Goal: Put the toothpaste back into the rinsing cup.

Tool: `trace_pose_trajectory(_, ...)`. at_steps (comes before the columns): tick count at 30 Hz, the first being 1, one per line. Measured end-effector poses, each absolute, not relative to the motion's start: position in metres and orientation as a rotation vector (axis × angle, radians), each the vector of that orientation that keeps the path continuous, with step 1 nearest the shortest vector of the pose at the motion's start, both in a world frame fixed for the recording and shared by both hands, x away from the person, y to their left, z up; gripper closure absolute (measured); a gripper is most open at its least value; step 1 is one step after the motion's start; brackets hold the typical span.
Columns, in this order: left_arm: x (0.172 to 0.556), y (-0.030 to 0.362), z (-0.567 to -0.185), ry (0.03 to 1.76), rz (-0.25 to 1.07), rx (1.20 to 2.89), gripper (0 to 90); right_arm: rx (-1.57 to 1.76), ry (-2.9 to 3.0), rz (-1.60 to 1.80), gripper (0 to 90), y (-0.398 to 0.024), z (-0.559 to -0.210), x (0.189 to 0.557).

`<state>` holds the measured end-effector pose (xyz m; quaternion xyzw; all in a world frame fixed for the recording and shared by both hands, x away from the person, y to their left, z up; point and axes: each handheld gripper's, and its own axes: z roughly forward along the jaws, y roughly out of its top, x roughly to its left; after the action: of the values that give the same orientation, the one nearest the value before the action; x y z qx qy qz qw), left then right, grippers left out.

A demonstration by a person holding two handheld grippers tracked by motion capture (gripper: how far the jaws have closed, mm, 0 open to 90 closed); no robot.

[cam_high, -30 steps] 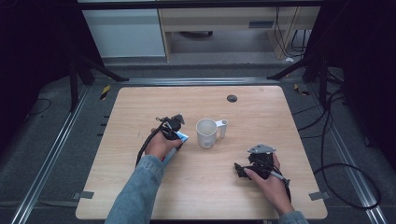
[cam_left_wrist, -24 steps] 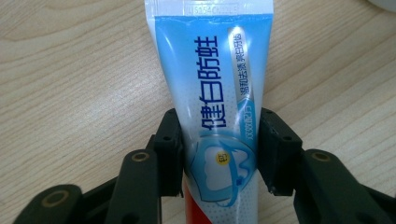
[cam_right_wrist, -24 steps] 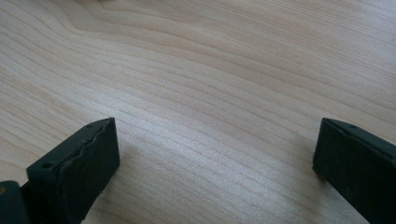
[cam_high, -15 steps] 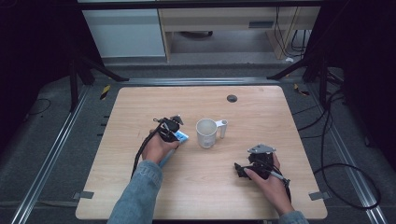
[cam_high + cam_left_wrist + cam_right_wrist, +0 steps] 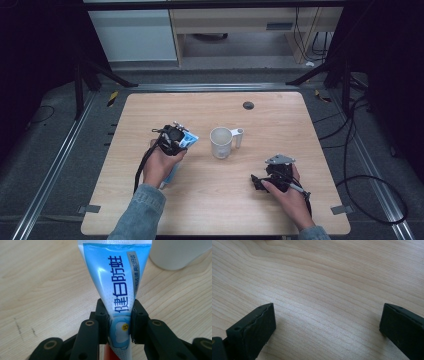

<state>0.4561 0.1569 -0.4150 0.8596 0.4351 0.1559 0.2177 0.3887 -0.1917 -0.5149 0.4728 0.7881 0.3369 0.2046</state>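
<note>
Left gripper [image 5: 120, 326] has just closed on tube [image 5: 117, 277], prob. lifted vs. a sec ago; cup [image 5: 220, 142] ahead-right. Right gripper [image 5: 327, 332] spread, idle.

The toothpaste tube [image 5: 117, 285] is bright light blue with dark blue characters, a grey side strip, a white patch and a small yellow dot. The mug [image 5: 221, 142] is plain white. The table [image 5: 280, 115] is pale wood with fine grain lines. Both hand-held grippers have black jaws.

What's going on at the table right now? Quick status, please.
Left tongs clamped on the blue toothpaste tube. Right tongs open, nothing between them. White mug stands beside the tube; nothing blocking.
</note>
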Motion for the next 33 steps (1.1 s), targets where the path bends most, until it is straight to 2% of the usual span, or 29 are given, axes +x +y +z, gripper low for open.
trace_pose_trajectory(8, 0.449, 0.167, -0.394, 1.196, 0.472, 2.269, 72.5, 1.314, 2.204, 0.957, 1.9, -0.198, -0.515, 0.389)
trace_pose_trajectory(18, 0.445, 0.172, -0.365, 1.147, 0.538, 2.214, 72.6, 1.316, 2.195, 0.941, 1.1, -0.196, -0.515, 0.388)
trace_pose_trajectory(33, 0.455, 0.167, -0.352, 1.138, 0.571, 2.175, 72.5, 1.318, 2.199, 0.941, 0.6, -0.195, -0.515, 0.389)
